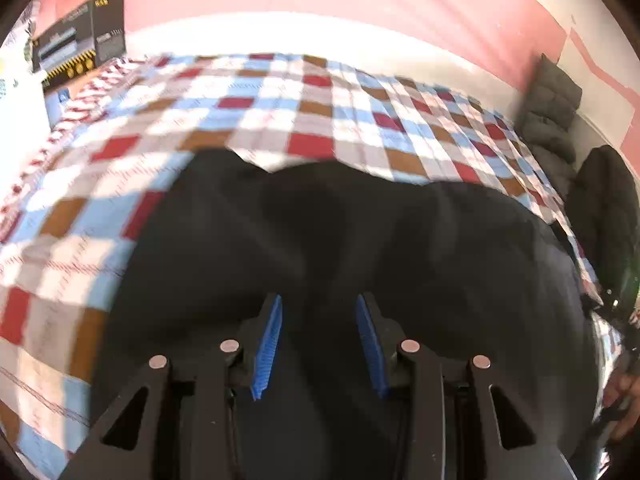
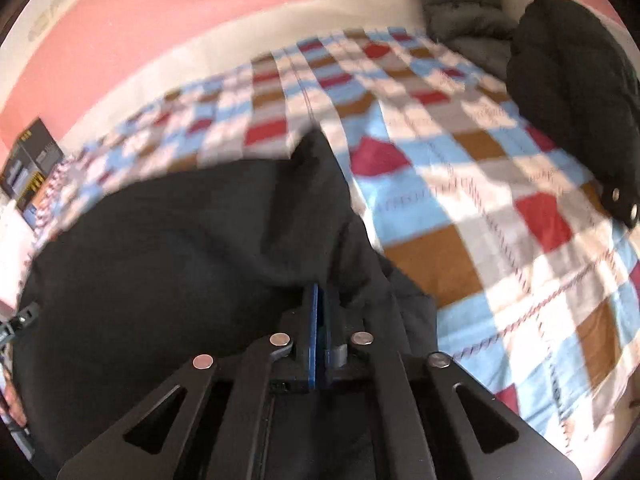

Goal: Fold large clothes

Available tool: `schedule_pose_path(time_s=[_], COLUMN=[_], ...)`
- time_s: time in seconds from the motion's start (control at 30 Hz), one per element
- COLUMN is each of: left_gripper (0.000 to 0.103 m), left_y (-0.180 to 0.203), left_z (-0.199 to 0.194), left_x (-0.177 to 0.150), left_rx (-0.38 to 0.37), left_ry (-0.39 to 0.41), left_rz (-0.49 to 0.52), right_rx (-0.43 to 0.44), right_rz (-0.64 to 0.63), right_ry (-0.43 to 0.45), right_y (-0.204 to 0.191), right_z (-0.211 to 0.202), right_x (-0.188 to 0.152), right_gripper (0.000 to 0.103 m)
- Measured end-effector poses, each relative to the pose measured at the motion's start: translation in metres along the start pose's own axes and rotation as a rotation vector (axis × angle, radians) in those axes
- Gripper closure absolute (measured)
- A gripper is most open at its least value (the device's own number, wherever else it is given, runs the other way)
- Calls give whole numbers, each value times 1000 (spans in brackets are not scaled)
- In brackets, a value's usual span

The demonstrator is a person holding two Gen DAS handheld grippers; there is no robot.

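Right hand-held gripper has its blue pads pressed together, and black cloth bunches right at the tips; it appears to pinch an edge of the black garment, though the fabric caught between the pads is too dark to make out for certain. That grip sits at the garment's right edge, where the cloth rises in a peak against the checked bedspread, which suggests the edge is being lifted or drawn across for a fold.

Left hand-held gripper stands with its jaws spread, blue pads apart, black cloth showing behind the gap. Whether the pads touch the fabric I cannot tell; nothing is clamped between them. It hangs over the middle of the garment, probably placed there to take a second hold or steady the bulk while the other side moves.

The garment lies spread on the bed, covering the near part of the bedspread, rumpled rather than flat, so folding looks to be at an early stage. Both views are smeared by motion blur.

At the bed's far right corner sit a grey quilted jacket and another dark coat, apart from the piece being worked. A dark box stands at the far left corner.
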State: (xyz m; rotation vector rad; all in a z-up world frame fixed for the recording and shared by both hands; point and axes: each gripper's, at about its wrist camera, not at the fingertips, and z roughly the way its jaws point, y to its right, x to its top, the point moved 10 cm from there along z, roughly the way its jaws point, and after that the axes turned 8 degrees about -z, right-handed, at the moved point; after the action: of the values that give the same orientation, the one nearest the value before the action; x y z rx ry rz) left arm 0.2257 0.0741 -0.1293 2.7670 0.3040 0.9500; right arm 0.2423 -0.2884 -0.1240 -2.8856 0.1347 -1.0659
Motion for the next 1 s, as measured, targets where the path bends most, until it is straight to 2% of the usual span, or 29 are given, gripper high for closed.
schedule_pose_path(time_s=[0.07,0.13,0.23,0.3,0.4,0.5,0.57,0.67,0.77,0.9,1.0], left_gripper=[61,62,63,63,63,63,63,63,63,63,62], left_y=[-19,-38,-61,-65,-66,-63,-58,-46,-34,-29,-36], left_z=[2,8,19,25,32,22,3,-31,-61,-88,-86], left_x=[16,29,36,33,28,30,28,14,-11,-53,-82], left_rx=[43,62,75,67,87,112,80,35,-3,-12,3], left_ry=[16,19,4,-1,-10,-13,-3,26,38,26,-24], left_rz=[-11,-50,-106,-113,-95,-82,-90,-58,-8,29,23], right_rx=[27,46,31,57,49,-9,15,40,74,93,95], right_rz=[0,12,22,62,57,-9,-29,-94,-165,-220,-199], right_ry=[38,33,-71,-106,-105,-95,-53,8,28,-1,-65], right_y=[-3,-3,8,14,16,11,5,-13,-35,-53,-50], right_z=[-6,3,45,60,58,37,13,-31,-62,-78,-70], right_x=[19,30,22,12,12,16,18,7,-18,-59,-93], right_gripper=[100,98,98,100,100,98,98,97,94,94,94])
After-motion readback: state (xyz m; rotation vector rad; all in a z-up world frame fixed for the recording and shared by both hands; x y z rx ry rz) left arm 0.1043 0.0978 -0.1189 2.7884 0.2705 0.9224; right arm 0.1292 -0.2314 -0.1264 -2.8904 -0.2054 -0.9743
